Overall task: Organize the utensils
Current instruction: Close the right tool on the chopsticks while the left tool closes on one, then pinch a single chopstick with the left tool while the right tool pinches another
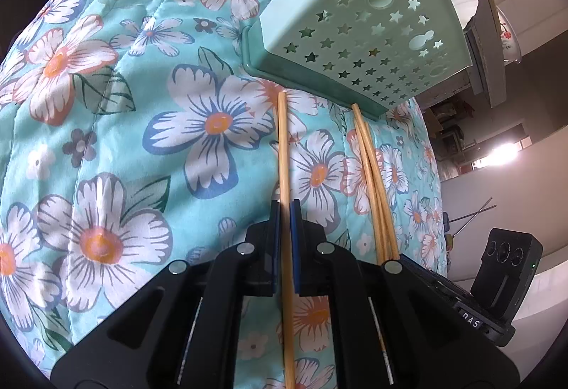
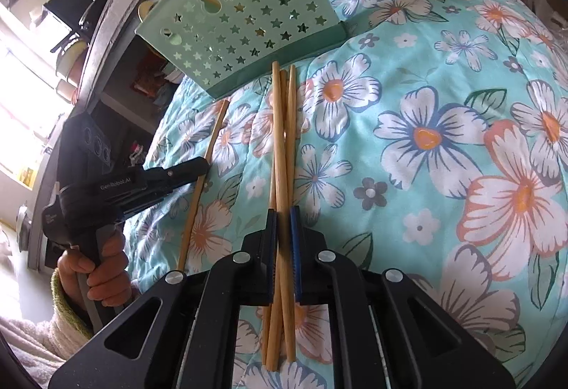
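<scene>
- My left hand-held gripper (image 1: 285, 207) points steeply downward, its jaws closed tight on a single chopstick (image 1: 283, 147).
- My right hand-held gripper (image 2: 283, 215) tilts down the same way, jaws pinched on a bundle of three chopsticks (image 2: 282, 126).
- From the right wrist view, my left hand (image 2: 103, 268) wraps around the left gripper's handle, a towelling cuff (image 2: 65, 296) at the wrist.
</scene>
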`<state>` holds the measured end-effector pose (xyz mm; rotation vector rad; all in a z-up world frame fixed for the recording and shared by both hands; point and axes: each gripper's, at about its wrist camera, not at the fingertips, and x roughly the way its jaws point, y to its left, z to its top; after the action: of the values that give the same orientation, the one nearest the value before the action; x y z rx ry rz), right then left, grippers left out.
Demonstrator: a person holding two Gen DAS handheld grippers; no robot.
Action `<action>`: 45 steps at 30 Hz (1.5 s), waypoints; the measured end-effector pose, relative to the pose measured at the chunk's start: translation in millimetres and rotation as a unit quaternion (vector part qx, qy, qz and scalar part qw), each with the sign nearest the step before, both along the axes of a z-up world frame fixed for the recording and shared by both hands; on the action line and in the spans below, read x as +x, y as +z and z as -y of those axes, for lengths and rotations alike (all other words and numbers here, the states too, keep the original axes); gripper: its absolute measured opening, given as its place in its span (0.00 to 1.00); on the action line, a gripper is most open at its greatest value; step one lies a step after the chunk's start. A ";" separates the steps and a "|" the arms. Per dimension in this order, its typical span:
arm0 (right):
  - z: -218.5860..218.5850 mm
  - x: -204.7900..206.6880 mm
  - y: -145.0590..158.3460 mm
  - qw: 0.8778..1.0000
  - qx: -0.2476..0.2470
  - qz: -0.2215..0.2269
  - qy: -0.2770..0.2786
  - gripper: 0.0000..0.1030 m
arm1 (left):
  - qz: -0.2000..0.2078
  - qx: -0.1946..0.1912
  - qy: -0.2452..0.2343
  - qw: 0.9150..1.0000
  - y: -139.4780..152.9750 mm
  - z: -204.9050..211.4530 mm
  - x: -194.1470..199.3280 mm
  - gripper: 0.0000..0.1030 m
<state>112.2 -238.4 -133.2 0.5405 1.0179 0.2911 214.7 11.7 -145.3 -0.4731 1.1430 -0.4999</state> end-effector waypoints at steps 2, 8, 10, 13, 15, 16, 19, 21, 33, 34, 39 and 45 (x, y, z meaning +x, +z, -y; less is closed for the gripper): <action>6.7 -2.8 4.2 1.000 0.003 0.006 -0.008 0.07 | 0.000 0.001 0.000 1.000 -0.6 -0.9 -0.9 0.05; 35.8 -18.4 15.7 0.999 -0.004 0.012 -0.041 0.07 | 0.000 0.001 0.000 1.000 -0.8 -0.7 -1.4 0.05; 44.8 -26.1 14.7 0.999 -0.010 0.004 -0.050 0.07 | 0.000 0.001 0.000 1.000 -0.9 -0.9 -1.7 0.05; 49.4 -33.4 8.3 0.999 -0.009 -0.015 -0.049 0.07 | 0.000 0.002 0.000 1.000 -1.3 -0.5 -2.3 0.05; 47.4 -36.7 3.0 0.999 -0.009 -0.031 -0.043 0.08 | 0.000 0.002 0.000 1.000 -1.1 -0.2 -1.9 0.05; 46.3 -37.1 2.0 0.998 -0.015 -0.036 -0.039 0.08 | 0.000 0.002 0.000 1.000 -1.3 0.1 -2.1 0.05; 43.7 -33.6 3.9 0.998 -0.025 -0.034 -0.035 0.12 | 0.001 0.007 -0.001 1.000 -1.3 3.6 -1.8 0.05; 46.5 -28.7 10.1 0.999 -0.029 -0.024 -0.038 0.20 | -0.001 0.012 -0.003 1.000 -0.5 5.4 -0.5 0.05; 44.2 33.6 23.1 0.998 -0.067 -0.001 -0.004 0.27 | 0.022 0.094 -0.033 0.995 20.1 30.4 22.8 0.18; 43.0 39.9 22.0 0.998 -0.067 -0.001 0.000 0.27 | 0.027 0.105 -0.037 0.993 21.3 33.3 24.6 0.19; 36.1 63.7 17.5 0.996 -0.086 0.000 0.015 0.27 | 0.062 0.175 -0.054 0.981 26.0 52.8 32.6 0.19; 27.4 85.5 10.3 0.993 -0.116 0.002 0.033 0.27 | 0.098 0.254 -0.067 0.960 21.1 76.9 40.4 0.19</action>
<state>197.6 -265.8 -122.9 0.2962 1.0499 0.2281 255.1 -65.2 -124.3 0.0998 1.0655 -0.3424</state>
